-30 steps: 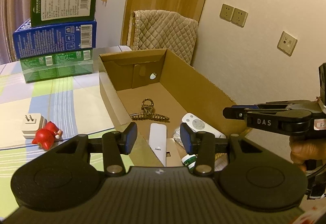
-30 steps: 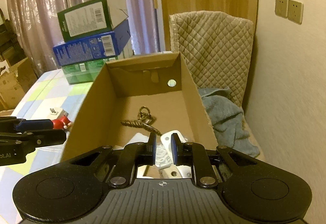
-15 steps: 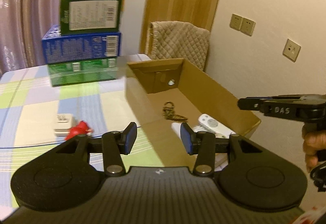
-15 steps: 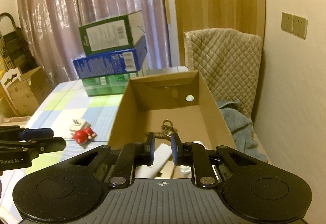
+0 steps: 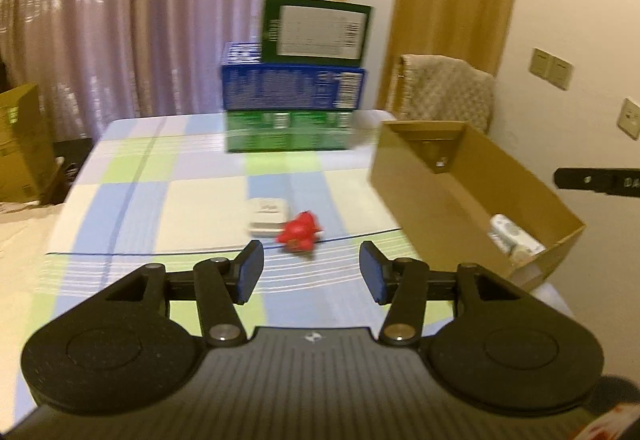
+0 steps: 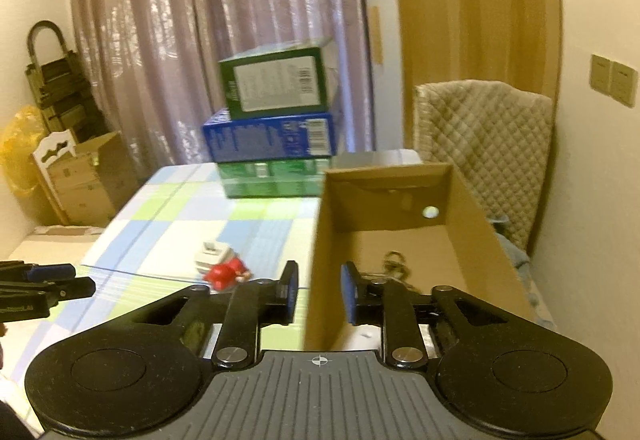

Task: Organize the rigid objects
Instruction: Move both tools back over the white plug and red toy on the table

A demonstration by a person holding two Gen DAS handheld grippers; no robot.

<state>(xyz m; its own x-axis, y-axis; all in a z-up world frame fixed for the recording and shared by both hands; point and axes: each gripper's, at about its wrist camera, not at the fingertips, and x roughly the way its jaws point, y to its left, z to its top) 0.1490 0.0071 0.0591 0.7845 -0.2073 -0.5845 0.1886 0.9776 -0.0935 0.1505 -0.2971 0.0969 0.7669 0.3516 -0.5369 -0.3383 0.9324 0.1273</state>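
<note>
Two hand-held grippers hover over a checked tablecloth (image 5: 168, 208) beside an open brown cardboard box (image 5: 432, 196).

The left gripper (image 5: 311, 272) and right gripper (image 6: 319, 292) have jaws opening, nothing between them. A small red toy figure (image 5: 300, 234) touches a white plug adapter (image 5: 266, 220), outside the box.

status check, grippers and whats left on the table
Left gripper empty, jaws opening, aimed at red toy. Right gripper empty, jaws opening, near box wall. Toy and white plug not yet boxed. Nothing in the way.
</note>
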